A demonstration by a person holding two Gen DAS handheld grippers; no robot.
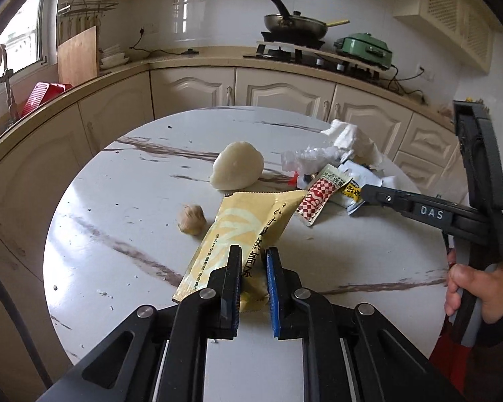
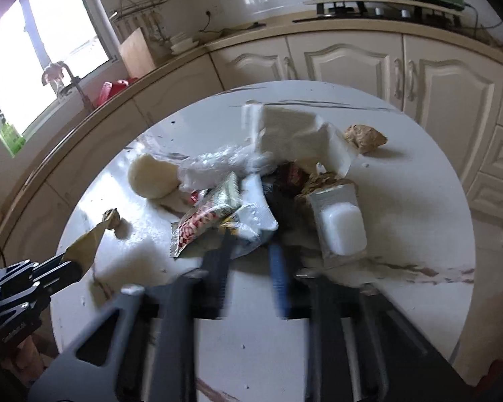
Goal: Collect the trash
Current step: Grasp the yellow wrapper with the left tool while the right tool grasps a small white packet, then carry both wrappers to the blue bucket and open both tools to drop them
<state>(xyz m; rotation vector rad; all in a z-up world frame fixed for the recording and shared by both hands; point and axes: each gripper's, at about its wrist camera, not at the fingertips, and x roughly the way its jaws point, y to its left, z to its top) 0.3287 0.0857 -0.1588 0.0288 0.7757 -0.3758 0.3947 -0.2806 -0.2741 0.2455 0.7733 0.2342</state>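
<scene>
- Table (image 1: 124, 234), round and marble-patterned, bears the trash pile (image 2: 261, 181) at its far middle.
- Left gripper (image 1: 254, 261) pinches the yellow packet (image 1: 238, 231).
- Right gripper (image 2: 251, 244), blurred, has its jaws closed on the white wrapper (image 2: 256, 214) at the pile's near edge.

A: The left wrist view looks forward and down along the left gripper (image 1: 254, 261), close over the near edge of the round marble table (image 1: 124, 234). It faces the kitchen counter with the stove (image 1: 318, 57) straight beyond.

B: The right wrist view sits just as low and close behind the right gripper (image 2: 251, 244), tilted down at the same table (image 2: 419, 201), and it is blurred.

A: The two views share the tabletop. The white bun (image 1: 237, 166) (image 2: 152, 176) and the checked sachet (image 1: 315, 199) (image 2: 198, 224) show in both.

B: Each also catches the other tool: the right gripper (image 1: 369, 189) enters the left view from the right, and the left gripper (image 2: 71, 264) shows at the right view's lower left.
</scene>
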